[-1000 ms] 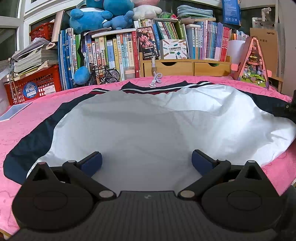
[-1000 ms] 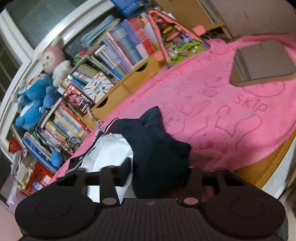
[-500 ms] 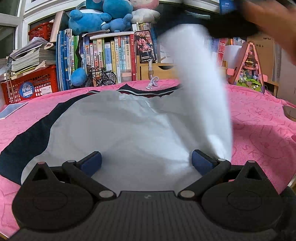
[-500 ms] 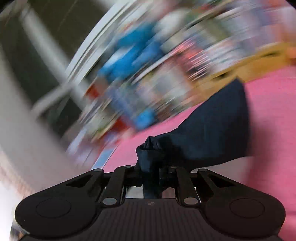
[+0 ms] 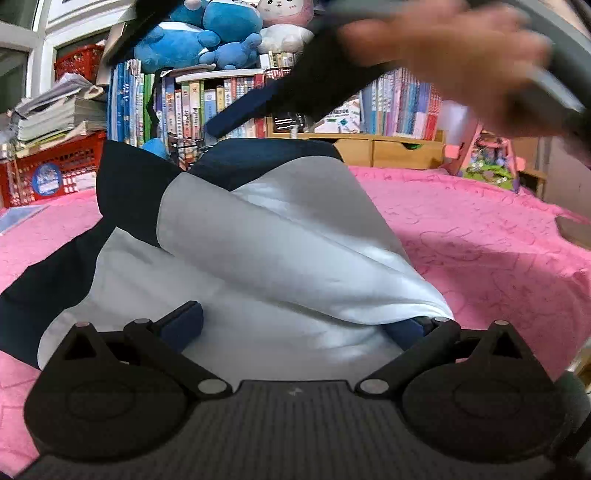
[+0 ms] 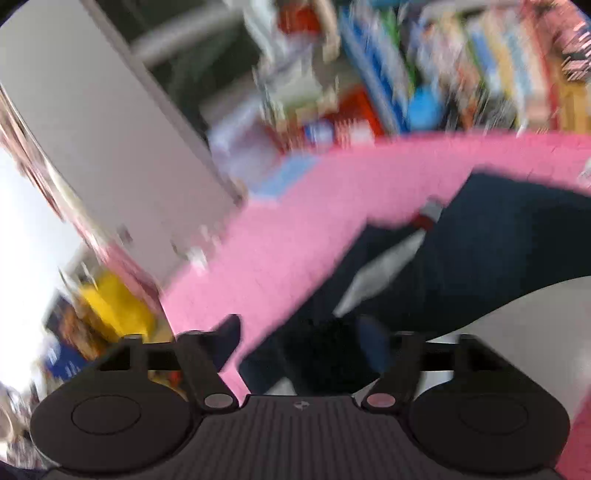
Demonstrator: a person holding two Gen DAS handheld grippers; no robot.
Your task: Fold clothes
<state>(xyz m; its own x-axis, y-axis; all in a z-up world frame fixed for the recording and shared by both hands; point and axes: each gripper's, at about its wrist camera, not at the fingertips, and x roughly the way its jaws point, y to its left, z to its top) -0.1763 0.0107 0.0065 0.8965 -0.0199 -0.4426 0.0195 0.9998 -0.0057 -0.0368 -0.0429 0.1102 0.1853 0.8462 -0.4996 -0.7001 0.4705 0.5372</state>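
Shirt (image 5: 280, 243) lies on the pink cover (image 5: 480, 251), one side folded over; left gripper (image 5: 295, 325) spread on its hem, right gripper (image 6: 303, 343) opening above the dark sleeve, pinching nothing

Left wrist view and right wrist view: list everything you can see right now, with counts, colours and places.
Garment: one, white with navy sleeves, on the pink cover, right side folded over.
Pink cover: one, under the garment.
Books: many, mixed colours, shelved behind.
Plush toys: several, blue and a pink-white one, atop the books.
Red baskets: two, far left.
Wooden drawers: light wood, under the books.
Person's hand: blurred, upper right.
Left hand-held gripper: open, over the hem.
Right hand-held gripper: jaws opening, navy cloth between them.
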